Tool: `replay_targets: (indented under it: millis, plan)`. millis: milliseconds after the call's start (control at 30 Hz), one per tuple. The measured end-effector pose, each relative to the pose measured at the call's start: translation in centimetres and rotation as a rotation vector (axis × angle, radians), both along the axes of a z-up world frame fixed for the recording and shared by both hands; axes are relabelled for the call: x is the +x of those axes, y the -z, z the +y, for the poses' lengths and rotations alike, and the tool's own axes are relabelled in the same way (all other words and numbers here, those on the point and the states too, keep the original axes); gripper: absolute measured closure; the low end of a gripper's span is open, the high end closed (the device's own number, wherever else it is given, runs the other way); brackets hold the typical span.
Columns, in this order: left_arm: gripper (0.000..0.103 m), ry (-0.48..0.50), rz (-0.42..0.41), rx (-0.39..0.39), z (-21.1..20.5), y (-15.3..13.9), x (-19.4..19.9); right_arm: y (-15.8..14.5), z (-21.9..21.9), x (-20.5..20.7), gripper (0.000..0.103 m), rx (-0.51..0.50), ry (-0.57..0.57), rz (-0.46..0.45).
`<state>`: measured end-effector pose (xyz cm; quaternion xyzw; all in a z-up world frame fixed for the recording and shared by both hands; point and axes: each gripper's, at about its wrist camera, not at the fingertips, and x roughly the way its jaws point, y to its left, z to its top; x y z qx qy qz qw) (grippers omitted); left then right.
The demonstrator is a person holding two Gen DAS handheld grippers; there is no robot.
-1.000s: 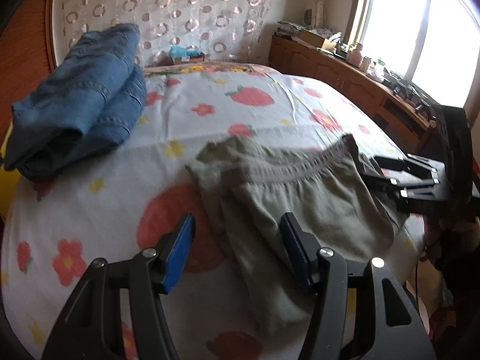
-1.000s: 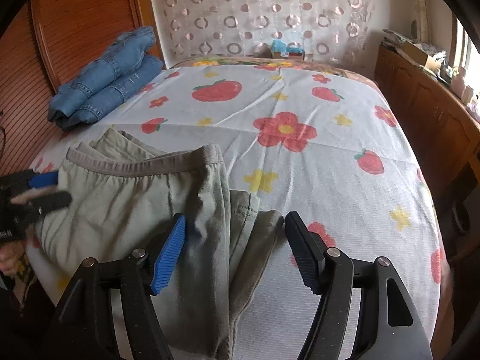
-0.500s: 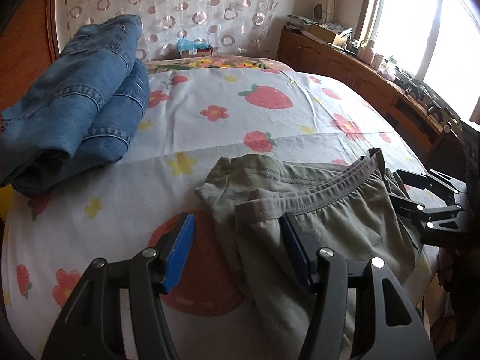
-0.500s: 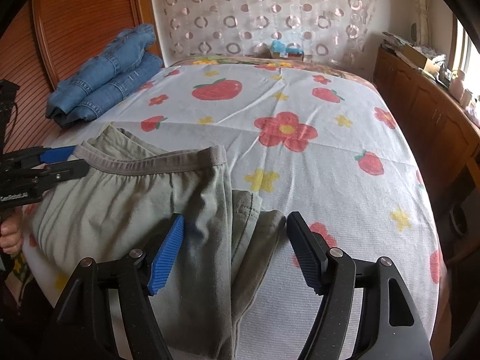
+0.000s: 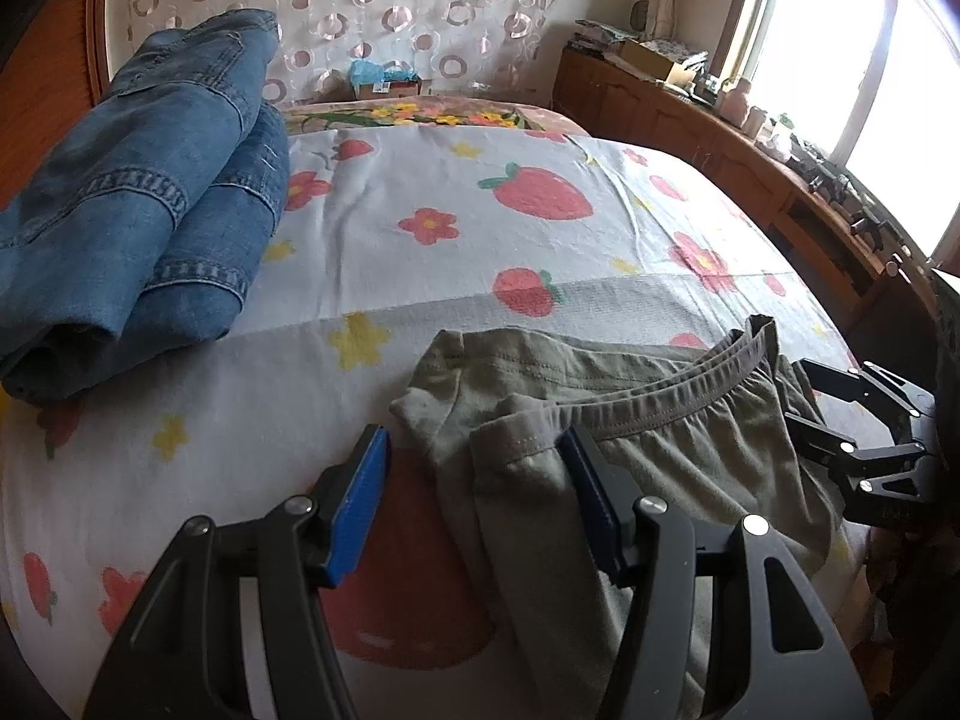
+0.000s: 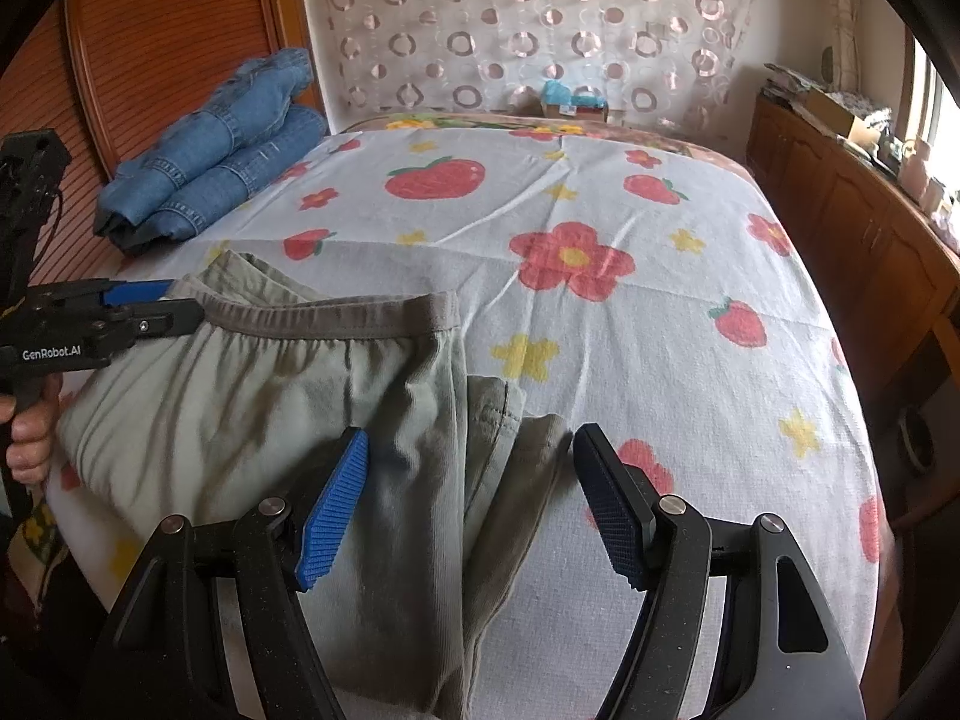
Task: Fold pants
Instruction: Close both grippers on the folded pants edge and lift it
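Note:
Olive-green pants [image 5: 672, 456] lie partly folded at the near edge of the bed, elastic waistband [image 6: 336, 318] facing the headboard, also in the right wrist view [image 6: 240, 408]. My left gripper [image 5: 474, 510] is open, its jaws on either side of the waistband's left corner, low over the cloth. My right gripper [image 6: 468, 504] is open over the pants' right edge, where the folded legs show. Each gripper shows in the other's view: the left [image 6: 162, 306], the right [image 5: 852, 420].
Folded blue jeans [image 5: 144, 192] lie at the bed's far left by the wooden headboard [image 6: 162, 48]. The strawberry-and-flower sheet [image 6: 600, 192] covers the bed. A wooden cabinet [image 6: 852, 216] with clutter runs along the right under the window. A small box [image 6: 570, 99] sits at the head.
My left gripper has moved forward and lower, to the left end of the waistband. My right gripper has barely moved. Both stay open.

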<state>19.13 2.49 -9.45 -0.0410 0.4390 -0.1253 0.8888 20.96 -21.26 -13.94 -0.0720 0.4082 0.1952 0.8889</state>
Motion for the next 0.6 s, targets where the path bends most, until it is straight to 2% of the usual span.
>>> replay_targets:
  millis: [167, 267, 333, 400, 433, 467, 500, 600]
  plan:
    - [0.046, 0.003, -0.013, -0.047, 0.3, 0.0, -0.4, 0.0, 0.0, 0.0, 0.031, -0.002, -0.001, -0.002]
    - [0.058, 0.019, -0.009, -0.087, 0.4, 0.0, -0.4, 0.0, -0.1, -0.1, 0.032, 0.000, 0.004, -0.006]
    - [0.066, 0.033, -0.007, -0.109, 0.4, 0.0, -0.4, -0.1, -0.2, -0.2, 0.047, 0.019, -0.003, -0.008]
    - [0.075, 0.038, -0.007, -0.116, 0.4, 0.0, -0.6, -0.2, -0.2, -0.3, 0.065, 0.041, -0.012, 0.001]
    - [0.077, 0.042, -0.008, -0.120, 0.4, -0.1, -0.6, -0.3, -0.2, -0.3, 0.069, 0.055, -0.021, 0.009]
    - [0.081, 0.047, -0.013, -0.129, 0.4, -0.2, -0.8, -0.3, -0.1, -0.3, 0.080, 0.071, -0.031, 0.019]
    - [0.082, 0.047, -0.017, -0.133, 0.4, -0.3, -1.0, -0.3, -0.2, -0.2, 0.087, 0.088, -0.039, 0.030]
    - [0.087, 0.044, -0.045, -0.142, 0.4, -1.2, -1.7, -0.3, 0.1, -0.5, 0.091, 0.096, -0.035, 0.025]
